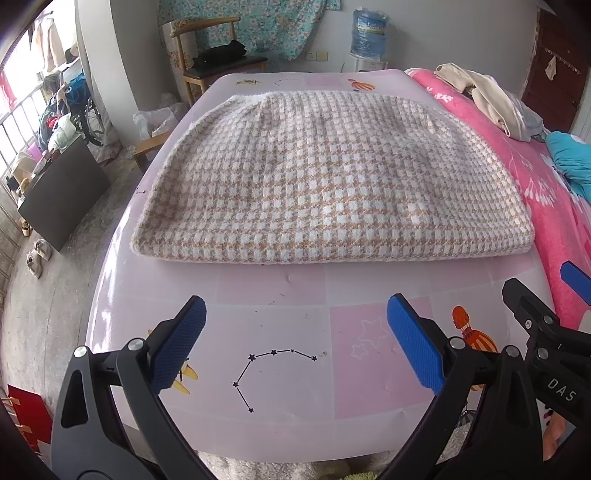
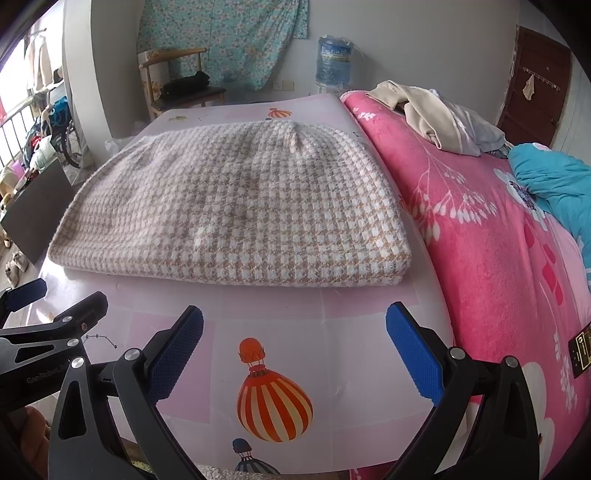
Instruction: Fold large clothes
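Both jaws stand open and empty before the folded checked garment [image 1: 325, 177], probably soft and thick, best gripped at its near corners.

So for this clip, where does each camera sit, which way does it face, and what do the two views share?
Left wrist: rides the open left gripper, facing across the table to the checked garment; the right gripper intrudes at right.
Right wrist: rides the open right gripper, same heading, nearer the pink blanket; the left gripper's finger shows at left.
Shared: garment, table, blanket, water jug.
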Tool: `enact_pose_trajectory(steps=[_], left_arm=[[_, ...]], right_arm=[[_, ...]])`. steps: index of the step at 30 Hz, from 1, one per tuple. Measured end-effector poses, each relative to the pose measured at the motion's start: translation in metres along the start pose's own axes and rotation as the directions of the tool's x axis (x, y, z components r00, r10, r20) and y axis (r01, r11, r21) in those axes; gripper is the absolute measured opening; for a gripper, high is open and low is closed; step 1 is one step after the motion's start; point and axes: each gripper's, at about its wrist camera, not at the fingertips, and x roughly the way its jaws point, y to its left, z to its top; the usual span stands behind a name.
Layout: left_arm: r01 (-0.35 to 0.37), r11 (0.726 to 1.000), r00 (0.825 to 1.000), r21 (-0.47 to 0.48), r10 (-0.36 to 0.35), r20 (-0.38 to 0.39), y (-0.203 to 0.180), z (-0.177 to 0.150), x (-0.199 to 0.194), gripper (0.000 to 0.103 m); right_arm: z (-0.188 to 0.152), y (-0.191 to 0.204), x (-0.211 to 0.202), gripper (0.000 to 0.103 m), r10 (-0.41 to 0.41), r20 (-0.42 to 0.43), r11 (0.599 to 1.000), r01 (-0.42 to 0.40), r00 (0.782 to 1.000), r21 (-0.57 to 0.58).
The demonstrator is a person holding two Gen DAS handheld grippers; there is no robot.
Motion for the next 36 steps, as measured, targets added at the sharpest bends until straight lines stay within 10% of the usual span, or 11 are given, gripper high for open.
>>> enact_pose_trajectory(steps=[36], left_arm=[[0.002, 1.000, 1.000, -0.001, -0.002, 0.002, 0.0017, -0.0002, 0.0000, 0.095]], right_arm=[[-0.0012, 0.0007, 0.0028, 0.097, -0.002, -0.008, 1.000, 0.002, 1.000, -0.009]])
